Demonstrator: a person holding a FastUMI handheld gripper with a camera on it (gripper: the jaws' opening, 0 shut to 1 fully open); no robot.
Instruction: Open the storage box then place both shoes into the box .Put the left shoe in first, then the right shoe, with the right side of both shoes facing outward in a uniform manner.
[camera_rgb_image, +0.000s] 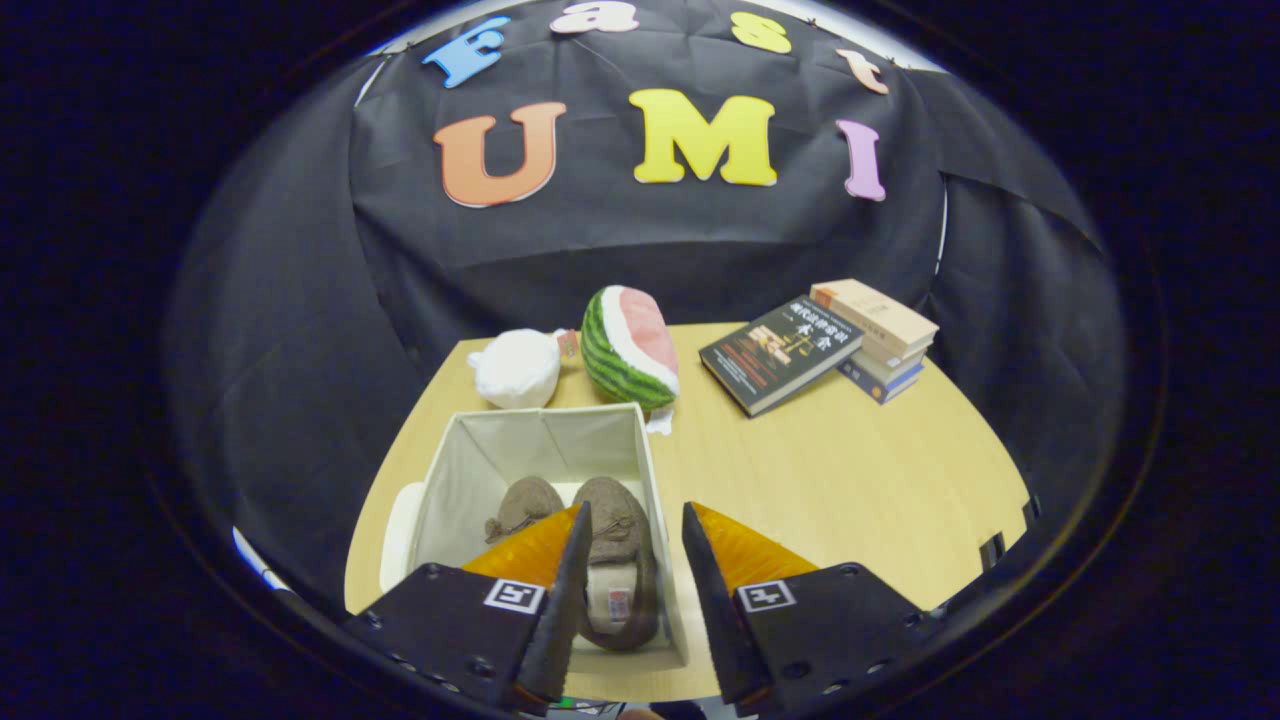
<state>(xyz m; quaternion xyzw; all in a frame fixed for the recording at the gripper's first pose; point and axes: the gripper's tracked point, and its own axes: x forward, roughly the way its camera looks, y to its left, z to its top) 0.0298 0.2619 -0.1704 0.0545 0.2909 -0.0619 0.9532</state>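
Storage box (545, 440) is seen open, no lid on it, standing near the left edge of the tabletop (850, 480). Both shoes are already inside: left shoe (522, 505) and right shoe (618, 560) lie side by side on the box floor, toes toward the far wall. Which side of each shoe is turned outward cannot be told from above.

Gripper (634, 525) is held above the box's near right corner, jaws parted moderately, nothing between them; the right shoe is seen in the gap, well below the fingers, no contact.

Step judged: placement done, release finished, task near its end. Next move is likely a plain retreat up and back, kept clear of the box's right wall so the soft fabric side is not snagged. If shoe orientation is off, a regrasp at the heel would be called for.

Toward the far edge: white plush (517, 368), watermelon toy (630, 348) just behind the box, stacked books (830, 345) at the far right corner. All untouched, well apart from the fingers.
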